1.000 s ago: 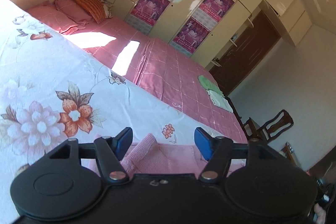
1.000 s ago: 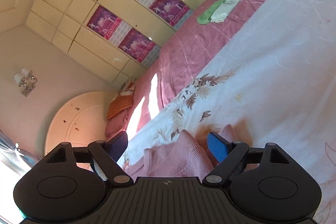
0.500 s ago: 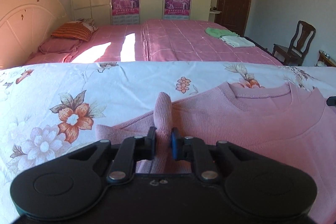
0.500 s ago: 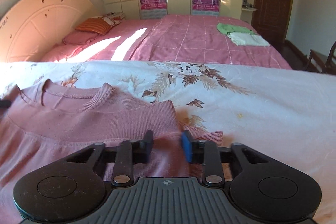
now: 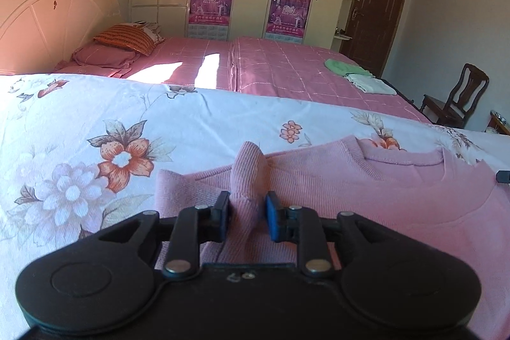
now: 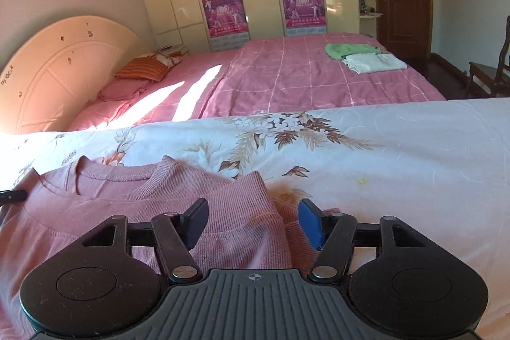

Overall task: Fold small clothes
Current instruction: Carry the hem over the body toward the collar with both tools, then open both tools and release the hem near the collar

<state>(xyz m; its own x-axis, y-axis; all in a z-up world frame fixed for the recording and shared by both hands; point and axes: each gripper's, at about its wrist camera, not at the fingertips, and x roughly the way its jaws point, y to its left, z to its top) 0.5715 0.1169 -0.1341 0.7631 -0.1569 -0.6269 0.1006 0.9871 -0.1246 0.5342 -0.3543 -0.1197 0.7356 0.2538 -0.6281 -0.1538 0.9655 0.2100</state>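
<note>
A pink knit sweater (image 5: 366, 190) lies face up on the floral bedsheet (image 5: 95, 117), neckline toward the far side. My left gripper (image 5: 247, 217) sits at the sweater's left shoulder. Its jaws are opening, and a pinched-up ridge of pink fabric (image 5: 248, 168) still stands between the blue pads, which no longer squeeze it. In the right wrist view my right gripper (image 6: 255, 222) hovers over the other shoulder of the sweater (image 6: 127, 206). Its jaws are opening wide, with flat fabric lying under and between them, not gripped. Each gripper's tip shows at the edge of the other's view.
Beyond the floral sheet (image 6: 382, 148) is a second bed with a pink checked cover (image 5: 287, 69), carrying folded green and white clothes (image 6: 366, 58). A cream headboard (image 6: 63, 69) stands left, a wardrobe and dark door behind, a wooden chair (image 5: 455, 101) at right.
Both views have rolled from tilted to level. Both grippers went from open to shut on sweater fabric, then parted again; the right stands much wider than the left.
</note>
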